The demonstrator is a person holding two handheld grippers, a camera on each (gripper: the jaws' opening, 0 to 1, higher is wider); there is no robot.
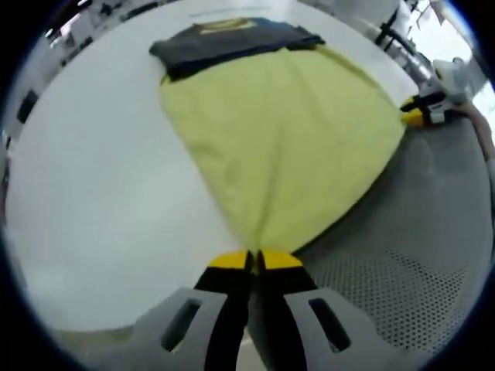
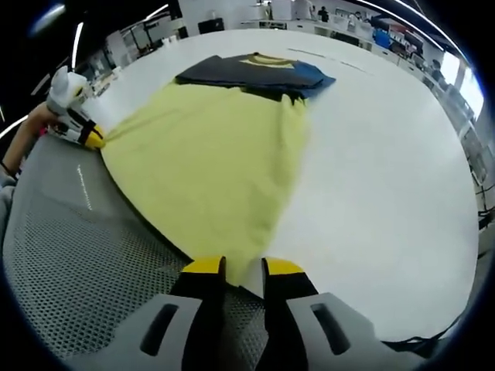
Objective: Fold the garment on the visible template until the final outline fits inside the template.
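Yellow cloth fills the middle of the left gripper view: the garment (image 1: 278, 147), a shirt with a dark navy top part, lies on the white table (image 1: 93, 193), its collar end toward the far edge. A grey perforated mat (image 1: 418, 255) covers the near side. The left gripper (image 1: 256, 259) is clenched on a hem corner, jaws pressed together with cloth running out between them. At the garment's other hem corner, the right gripper (image 1: 421, 114) meets the cloth.

From the right gripper view, the garment (image 2: 209, 162) spreads from the mat (image 2: 69, 255) onto the table (image 2: 387, 178). The right gripper (image 2: 234, 268) grasps a hem corner, a fold of cloth pinched between its tips. The left gripper (image 2: 87, 137) holds the far corner.

No template outline can be made out. Likely risks: uneven lifting skews the fold, or a thin pinch slips and drops a corner.
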